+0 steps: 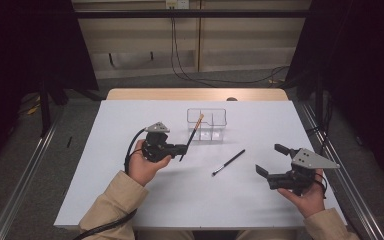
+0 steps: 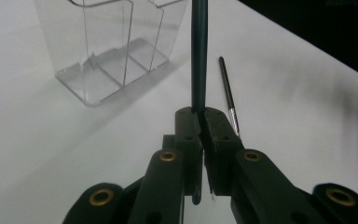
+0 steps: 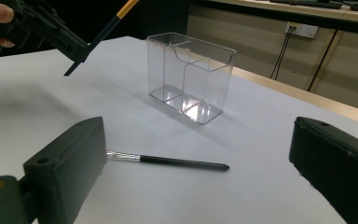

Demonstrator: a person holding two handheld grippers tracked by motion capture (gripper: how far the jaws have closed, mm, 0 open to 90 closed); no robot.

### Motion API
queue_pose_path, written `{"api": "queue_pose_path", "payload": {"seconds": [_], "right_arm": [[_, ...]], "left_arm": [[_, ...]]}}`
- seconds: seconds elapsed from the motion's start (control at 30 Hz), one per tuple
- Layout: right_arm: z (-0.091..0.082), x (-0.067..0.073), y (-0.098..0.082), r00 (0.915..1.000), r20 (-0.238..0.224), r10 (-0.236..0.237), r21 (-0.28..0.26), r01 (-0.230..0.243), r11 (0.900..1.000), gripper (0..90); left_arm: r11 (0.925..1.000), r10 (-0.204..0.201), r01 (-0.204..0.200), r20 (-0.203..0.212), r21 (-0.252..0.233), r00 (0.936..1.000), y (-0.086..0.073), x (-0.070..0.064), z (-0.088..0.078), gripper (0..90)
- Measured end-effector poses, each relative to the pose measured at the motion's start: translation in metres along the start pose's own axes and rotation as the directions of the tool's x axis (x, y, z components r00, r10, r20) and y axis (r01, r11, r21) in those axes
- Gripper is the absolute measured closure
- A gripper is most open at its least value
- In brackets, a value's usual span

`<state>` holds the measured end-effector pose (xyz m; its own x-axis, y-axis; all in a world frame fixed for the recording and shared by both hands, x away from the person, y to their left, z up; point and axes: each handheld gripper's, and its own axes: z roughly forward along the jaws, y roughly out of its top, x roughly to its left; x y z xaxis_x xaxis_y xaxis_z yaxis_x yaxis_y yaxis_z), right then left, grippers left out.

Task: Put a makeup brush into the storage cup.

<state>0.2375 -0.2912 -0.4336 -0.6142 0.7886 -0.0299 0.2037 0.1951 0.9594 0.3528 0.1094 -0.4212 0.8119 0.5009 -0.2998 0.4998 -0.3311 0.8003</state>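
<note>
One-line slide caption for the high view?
Left gripper holds a brush beside the clear organizer; right gripper open.

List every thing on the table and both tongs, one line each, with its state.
Left tongs: shut on the dark brush, lifted off the table.
Dark brush: held tilted, orange end up, beside the clear holder.
Right tongs: open, holding nothing.
Black brush: lying flat on the white table, untouched.
Clear holder: upright, compartments empty.
</note>
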Motion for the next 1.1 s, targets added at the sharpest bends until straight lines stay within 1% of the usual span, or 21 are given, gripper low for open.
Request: {"api": "queue_pose_path", "payload": {"seconds": [0.13,0.23,0.3,0.33,0.47,0.5,0.57,0.7,0.77,0.9,0.97,1.0,1.03,1.1], "right_arm": [[0.001,-0.001,-0.001,1.0,0.0,0.008,-0.001,-0.008,1.0,3.4],[0.002,-0.002,-0.001,0.9999,0.001,0.015,-0.003,-0.015,1.0,3.3],[0.003,-0.002,0.0,0.9998,0.003,0.018,-0.004,-0.018,1.0,3.3],[0.003,-0.002,-0.001,0.9997,0.003,0.022,-0.003,-0.022,1.0,3.3],[0.007,-0.001,0.0,0.9997,0.0,0.025,-0.003,-0.025,1.0,3.3],[0.008,-0.001,0.001,0.9996,-0.001,0.027,-0.003,-0.027,1.0,3.2],[0.01,0.0,0.002,0.9996,-0.001,0.029,-0.007,-0.029,1.0,3.2],[0.013,0.001,0.005,0.9993,-0.008,0.037,-0.016,-0.037,0.999,3.2],[0.015,0.001,0.006,0.9991,-0.013,0.039,-0.023,-0.04,0.999,3.2],[0.018,0.0,0.008,0.9975,-0.016,0.069,-0.038,-0.07,0.997,3.1],[0.02,0.0,0.01,0.9973,-0.017,0.071,-0.04,-0.072,0.997,3.1],[0.02,0.0,0.011,0.9972,-0.02,0.072,-0.039,-0.073,0.997,3.2],[0.022,0.0,0.011,0.9972,-0.02,0.072,-0.04,-0.072,0.997,3.2],[0.024,0.001,0.013,0.9971,-0.025,0.071,-0.041,-0.072,0.997,3.1]], "left_arm": [[0.9988,-0.001,0.002,0.008,-0.049,1.0,-0.003,0.0,-0.001,85.3],[0.996,-0.005,0.008,0.025,-0.089,0.9997,-0.005,0.002,-0.001,85.3],[0.9945,-0.006,0.009,0.027,-0.105,0.9996,-0.006,0.002,-0.001,85.2],[0.9928,-0.007,0.011,0.036,-0.119,0.9993,-0.006,0.002,-0.001,85.2],[0.9884,-0.008,0.015,0.047,-0.151,0.9988,-0.007,0.002,-0.002,85.2],[0.9868,-0.008,0.017,0.056,-0.161,0.9984,-0.007,0.002,-0.002,85.2],[0.9841,-0.013,0.023,0.057,-0.176,0.9983,-0.007,0.001,-0.003,85.2],[0.9794,-0.011,0.025,0.072,-0.2,0.9973,-0.007,0.002,-0.003,85.2],[0.9781,-0.007,0.022,0.07,-0.207,0.9975,-0.007,0.001,-0.004,85.2],[0.9729,0.001,0.017,0.079,-0.23,0.9969,-0.007,-0.001,-0.003,85.2],[0.9724,0.005,0.015,0.085,-0.233,0.9963,-0.006,-0.002,-0.002,85.2],[0.9702,0.008,0.013,0.085,-0.242,0.9963,-0.006,-0.003,-0.002,85.2],[0.971,0.014,0.007,0.088,-0.239,0.996,-0.006,-0.004,-0.002,85.2],[0.9695,0.018,0.007,0.098,-0.245,0.995,-0.006,-0.006,-0.001,85.2]]}}
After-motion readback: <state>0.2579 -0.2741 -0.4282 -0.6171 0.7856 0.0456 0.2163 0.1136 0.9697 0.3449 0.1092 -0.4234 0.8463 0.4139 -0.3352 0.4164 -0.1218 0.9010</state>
